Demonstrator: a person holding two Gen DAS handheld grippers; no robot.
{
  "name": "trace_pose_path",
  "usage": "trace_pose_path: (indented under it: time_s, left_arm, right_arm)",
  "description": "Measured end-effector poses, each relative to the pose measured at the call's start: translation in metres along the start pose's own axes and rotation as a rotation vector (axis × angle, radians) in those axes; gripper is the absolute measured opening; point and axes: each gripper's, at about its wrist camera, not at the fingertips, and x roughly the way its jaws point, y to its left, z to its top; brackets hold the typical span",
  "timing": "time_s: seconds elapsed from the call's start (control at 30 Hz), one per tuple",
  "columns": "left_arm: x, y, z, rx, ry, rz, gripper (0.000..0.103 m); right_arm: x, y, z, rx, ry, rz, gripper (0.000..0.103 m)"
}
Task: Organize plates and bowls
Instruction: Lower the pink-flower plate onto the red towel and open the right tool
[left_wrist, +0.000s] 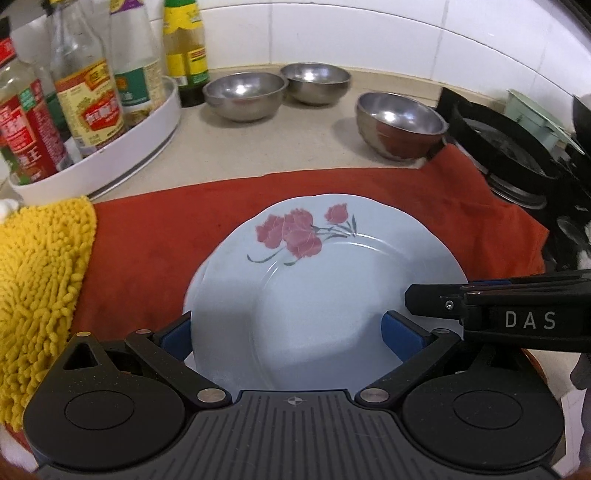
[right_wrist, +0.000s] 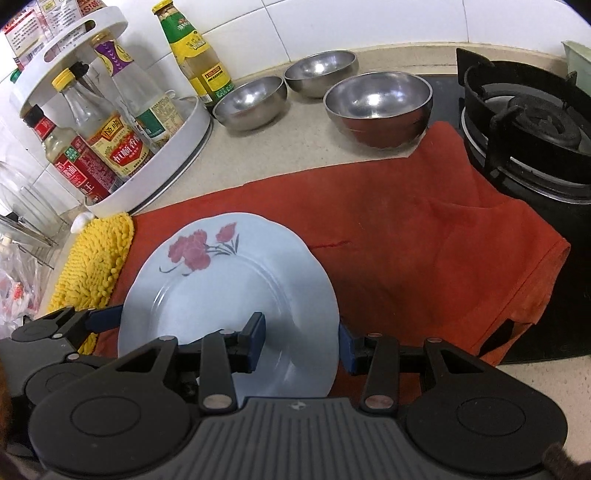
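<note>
A light blue plate (left_wrist: 317, 295) with red flowers lies on an orange cloth (left_wrist: 166, 229); a second plate's edge shows under its left side. My left gripper (left_wrist: 288, 336) is open, its blue pads on either side of the plate's near part. My right gripper (right_wrist: 301, 341) is open, one pad over the plate (right_wrist: 221, 295), the other just outside its right rim; it also shows in the left wrist view (left_wrist: 436, 299). Three steel bowls (left_wrist: 245, 94) (left_wrist: 316, 82) (left_wrist: 400, 123) stand on the counter behind the cloth.
A white turntable rack (right_wrist: 162, 162) with sauce bottles stands at the left, a green-capped bottle (right_wrist: 195, 51) beside it. A yellow chenille mat (left_wrist: 40, 280) lies left of the cloth. A black gas stove (right_wrist: 524, 122) is at the right.
</note>
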Motion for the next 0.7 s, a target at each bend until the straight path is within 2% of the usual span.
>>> trace_pose_path:
  time_s: [0.17, 0.3, 0.43, 0.53, 0.6, 0.7]
  left_arm:
    - [0.007, 0.011, 0.003, -0.032, 0.022, 0.007, 0.102]
    - [0.004, 0.016, -0.001, -0.011, 0.020, -0.004, 0.097]
    - [-0.004, 0.027, -0.002, -0.018, -0.007, 0.006, 0.098]
    - [-0.002, 0.039, -0.003, -0.051, 0.010, 0.005, 0.099]
    - [0.005, 0.042, -0.005, -0.049, 0.040, 0.000, 0.100]
    - [0.010, 0.040, -0.005, -0.043, 0.056, -0.067, 0.099]
  right_arm:
    - [0.013, 0.006, 0.005, -0.021, -0.012, 0.019, 0.041]
    - [0.018, 0.017, 0.009, -0.096, -0.018, -0.015, 0.043]
    - [0.009, 0.020, 0.003, -0.145, -0.057, -0.021, 0.044]
    - [0.000, 0.016, 0.001, -0.160, -0.090, -0.044, 0.046]
    - [0.002, 0.009, 0.002, -0.136, -0.059, -0.040, 0.046]
    - [0.009, 0.003, -0.001, -0.090, -0.004, 0.009, 0.046]
